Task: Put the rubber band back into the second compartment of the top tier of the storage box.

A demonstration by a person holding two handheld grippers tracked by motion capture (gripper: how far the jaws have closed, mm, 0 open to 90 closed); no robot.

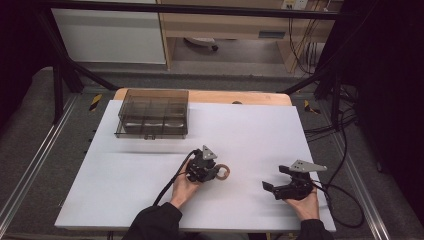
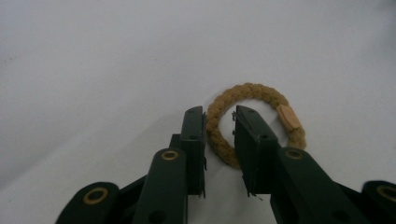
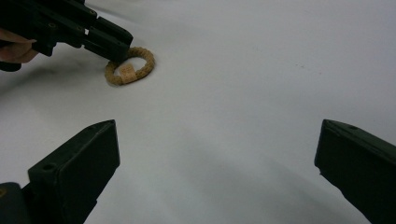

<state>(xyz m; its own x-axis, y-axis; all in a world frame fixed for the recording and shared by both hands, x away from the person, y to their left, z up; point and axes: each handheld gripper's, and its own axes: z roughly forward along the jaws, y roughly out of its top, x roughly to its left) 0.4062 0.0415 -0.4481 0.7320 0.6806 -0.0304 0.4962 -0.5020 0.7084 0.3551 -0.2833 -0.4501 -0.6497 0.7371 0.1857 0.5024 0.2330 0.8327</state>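
A tan braided ring [image 1: 223,172] with a pale tag lies flat on the white table top [image 1: 250,130], a little right of the middle. My left gripper [image 1: 216,172] reaches it from the left, its jaws down at the sheet. In the left gripper view the jaws [image 2: 219,112] stand narrowly apart astride the ring's [image 2: 247,91] near-left braid; a sliver of white shows between the braid and the right jaw. My right gripper [image 1: 274,177] rests near the front right, wide open with nothing between its jaws [image 3: 217,128]. It looks toward the ring [image 3: 130,65] and the left gripper [image 3: 109,44].
A smoky clear compartment box [image 1: 152,114] stands at the table's back left, its lid down. Black cables [image 1: 345,195] trail off the right edge. Both hands come in over the front edge. Bare white sheet lies between the box and the grippers.
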